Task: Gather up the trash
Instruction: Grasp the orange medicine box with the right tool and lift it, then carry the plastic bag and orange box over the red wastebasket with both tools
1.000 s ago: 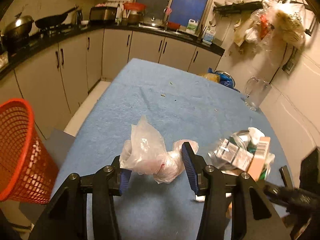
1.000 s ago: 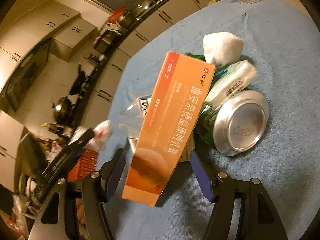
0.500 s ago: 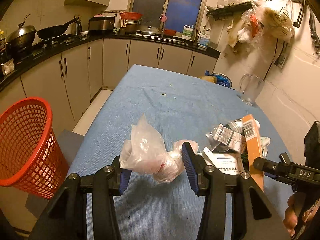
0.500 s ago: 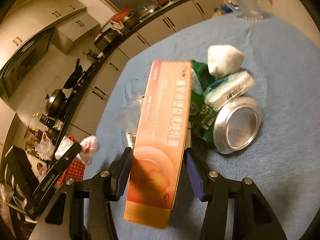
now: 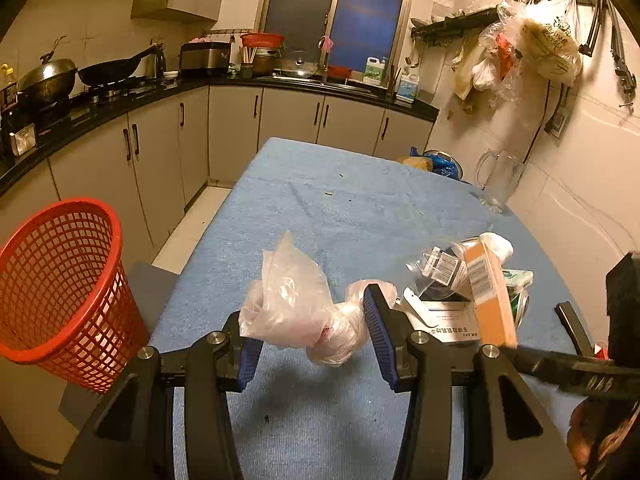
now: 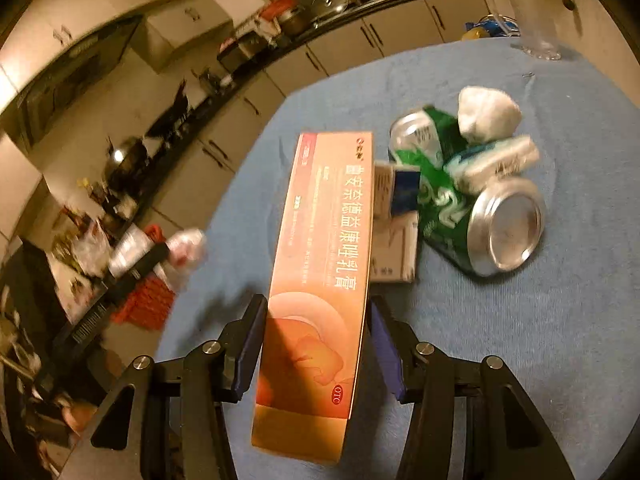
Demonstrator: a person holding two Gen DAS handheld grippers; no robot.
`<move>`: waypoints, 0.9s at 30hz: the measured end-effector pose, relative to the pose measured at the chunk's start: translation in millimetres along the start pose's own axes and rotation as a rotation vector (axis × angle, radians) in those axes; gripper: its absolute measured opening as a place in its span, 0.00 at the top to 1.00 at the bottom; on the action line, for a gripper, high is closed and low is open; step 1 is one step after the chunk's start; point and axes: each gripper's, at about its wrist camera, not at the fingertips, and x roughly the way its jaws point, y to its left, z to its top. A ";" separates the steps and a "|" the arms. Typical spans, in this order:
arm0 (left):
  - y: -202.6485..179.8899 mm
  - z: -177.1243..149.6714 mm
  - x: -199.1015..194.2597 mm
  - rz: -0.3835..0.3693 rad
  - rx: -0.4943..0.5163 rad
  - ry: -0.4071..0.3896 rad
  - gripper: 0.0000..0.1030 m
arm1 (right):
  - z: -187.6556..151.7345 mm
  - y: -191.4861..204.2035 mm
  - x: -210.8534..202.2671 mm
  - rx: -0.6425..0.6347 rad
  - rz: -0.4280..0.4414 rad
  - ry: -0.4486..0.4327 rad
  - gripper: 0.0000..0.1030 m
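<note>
My left gripper (image 5: 310,328) is shut on a crumpled clear plastic bag (image 5: 296,304) and holds it above the blue table (image 5: 340,216). My right gripper (image 6: 316,340) is shut on a long orange medicine box (image 6: 324,264), lifted off the table; the box also shows in the left wrist view (image 5: 490,292). A pile of trash lies behind it: a crushed green can (image 6: 492,228), a white paper wad (image 6: 486,112), a green tissue pack (image 6: 492,160) and small white boxes (image 6: 394,240). A red mesh basket (image 5: 60,280) stands on the floor left of the table.
A glass jug (image 5: 496,180) stands at the table's far right by the wall. A blue bag and a bowl (image 5: 440,160) lie at the far end. Kitchen cabinets and a counter (image 5: 240,92) run along the left and back. Bags hang on the right wall.
My right gripper closed on the orange box and lifted it upright, away from the pile. My left gripper rose and pulled back with the bag; the red basket shows more fully.
</note>
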 end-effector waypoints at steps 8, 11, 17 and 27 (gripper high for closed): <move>0.9 -3.4 -2.2 -0.002 0.003 0.000 0.55 | -8.4 3.4 11.2 -0.070 -0.137 0.021 0.34; 0.0 -3.1 -2.8 0.001 0.004 -0.003 0.55 | -7.7 3.6 11.7 -0.090 -0.158 0.020 0.31; -1.8 -3.3 -1.9 0.003 0.003 -0.003 0.55 | -10.8 -2.8 15.5 -0.073 -0.134 0.036 0.43; 5.5 -1.5 -16.0 0.001 -0.008 -0.033 0.55 | -8.8 13.6 -19.4 -0.112 -0.060 -0.046 0.46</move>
